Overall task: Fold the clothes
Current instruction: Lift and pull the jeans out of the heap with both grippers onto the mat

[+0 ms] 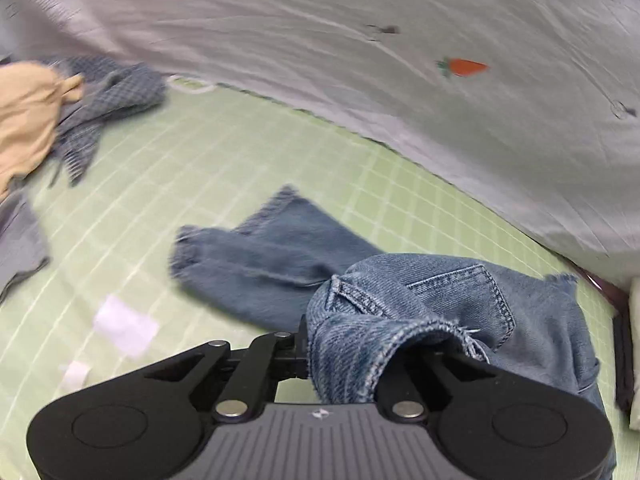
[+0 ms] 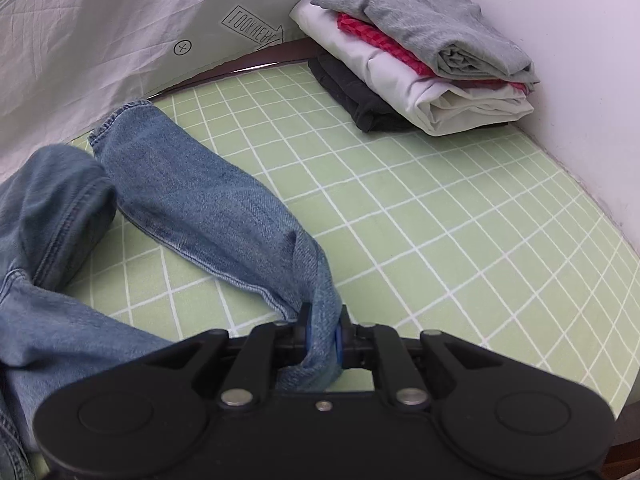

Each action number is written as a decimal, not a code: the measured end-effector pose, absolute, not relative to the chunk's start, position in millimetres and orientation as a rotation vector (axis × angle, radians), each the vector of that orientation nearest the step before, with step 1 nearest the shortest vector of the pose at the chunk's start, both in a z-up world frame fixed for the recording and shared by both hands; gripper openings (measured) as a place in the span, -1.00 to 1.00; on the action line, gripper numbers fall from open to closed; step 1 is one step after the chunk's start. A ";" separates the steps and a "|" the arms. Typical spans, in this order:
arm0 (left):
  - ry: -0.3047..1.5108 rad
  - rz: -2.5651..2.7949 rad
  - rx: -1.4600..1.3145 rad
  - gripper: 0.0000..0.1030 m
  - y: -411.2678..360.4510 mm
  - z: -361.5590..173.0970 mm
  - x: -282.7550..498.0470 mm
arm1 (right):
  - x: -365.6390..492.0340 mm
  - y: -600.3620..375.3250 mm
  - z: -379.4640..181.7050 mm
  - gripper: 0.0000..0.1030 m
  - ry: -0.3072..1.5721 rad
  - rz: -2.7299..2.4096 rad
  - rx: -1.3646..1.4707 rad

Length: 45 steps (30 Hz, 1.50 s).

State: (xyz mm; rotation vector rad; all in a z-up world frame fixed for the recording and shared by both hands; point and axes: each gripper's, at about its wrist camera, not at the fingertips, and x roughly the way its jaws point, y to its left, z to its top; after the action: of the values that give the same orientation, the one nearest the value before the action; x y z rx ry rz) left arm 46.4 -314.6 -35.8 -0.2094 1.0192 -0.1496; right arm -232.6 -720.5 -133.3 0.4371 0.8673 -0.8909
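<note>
A pair of blue jeans (image 1: 280, 264) lies crumpled on the green grid mat (image 1: 200, 168). In the left wrist view my left gripper (image 1: 340, 352) is shut on the waistband end of the jeans, near a back pocket (image 1: 464, 292); denim drapes over and hides its right finger. In the right wrist view my right gripper (image 2: 322, 336) is shut on a bunched fold of the jeans (image 2: 192, 200), with one leg stretching away to the upper left. The other leg (image 2: 52, 208) lies folded at the left edge.
A stack of folded clothes (image 2: 420, 52), grey on top of red, white and black, stands in the far right corner by the white wall (image 2: 580, 80). A white sheet (image 1: 360, 40) hangs along the back. Loose beige (image 1: 24, 112) and blue checked (image 1: 104, 96) garments lie at far left.
</note>
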 end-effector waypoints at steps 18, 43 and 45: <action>1.206 -0.143 -0.414 0.23 -250.5 -78.6 -38.5 | -235.7 -698.7 -133.6 0.12 0.808 -0.801 0.594; 1.045 -0.169 -0.499 -0.79 -141.7 -31.2 16.8 | -211.7 -605.7 -107.2 0.22 0.787 -0.770 0.531; 1.027 -0.139 -0.471 -0.79 -112.9 -33.7 41.0 | -205.8 -592.2 -100.9 0.24 0.759 -0.760 0.536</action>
State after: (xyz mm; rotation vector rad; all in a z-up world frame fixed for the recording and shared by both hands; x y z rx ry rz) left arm 41.0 -112.9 -33.7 -0.4713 1.0270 -0.1386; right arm -205.8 -592.2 -100.9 0.5364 0.7589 -0.7601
